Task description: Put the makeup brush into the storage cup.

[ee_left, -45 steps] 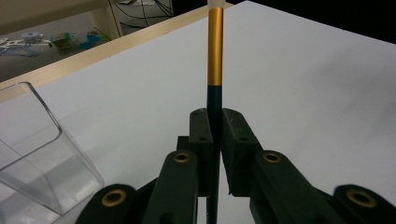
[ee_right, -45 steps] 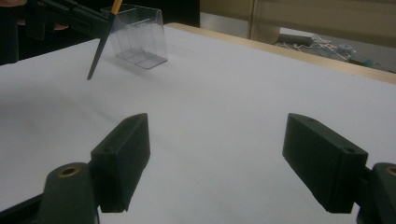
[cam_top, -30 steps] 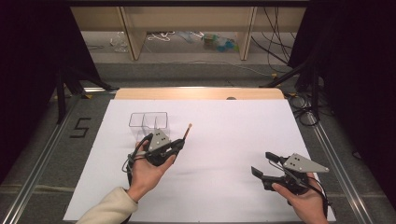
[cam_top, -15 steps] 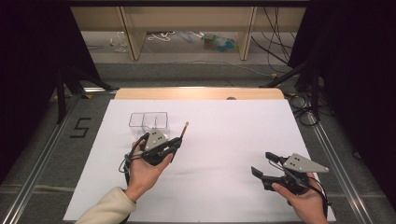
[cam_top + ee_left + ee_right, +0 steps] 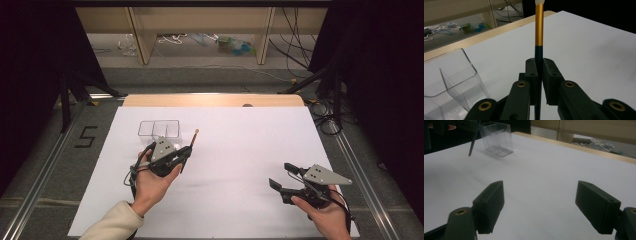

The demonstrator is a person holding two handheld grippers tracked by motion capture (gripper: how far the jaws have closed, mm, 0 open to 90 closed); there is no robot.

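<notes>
My left gripper (image 5: 186, 152) hovers over the white sheet, left of the middle, shut on a slim pen (image 5: 194, 136). In the left gripper view the pen (image 5: 539, 25) has a dark shaft, a gold band and a pale tip, and it sticks out past the left gripper (image 5: 539, 67) away from me. A clear two-compartment box (image 5: 159, 129) stands just beyond the hand, and its wall (image 5: 456, 80) is close on the left. My right gripper (image 5: 281, 175) rests low at the right, open and empty (image 5: 543, 202). From there the box (image 5: 496, 138) and the pen's lower end (image 5: 472, 145) show far off.
A white sheet (image 5: 240, 150) covers the table, with a wooden edge (image 5: 215, 100) at the far side. Metal rails (image 5: 360, 170) run along both sides. A "5" mark (image 5: 86, 136) lies on the grey surface at the left. Shelves and cables stand behind the table.
</notes>
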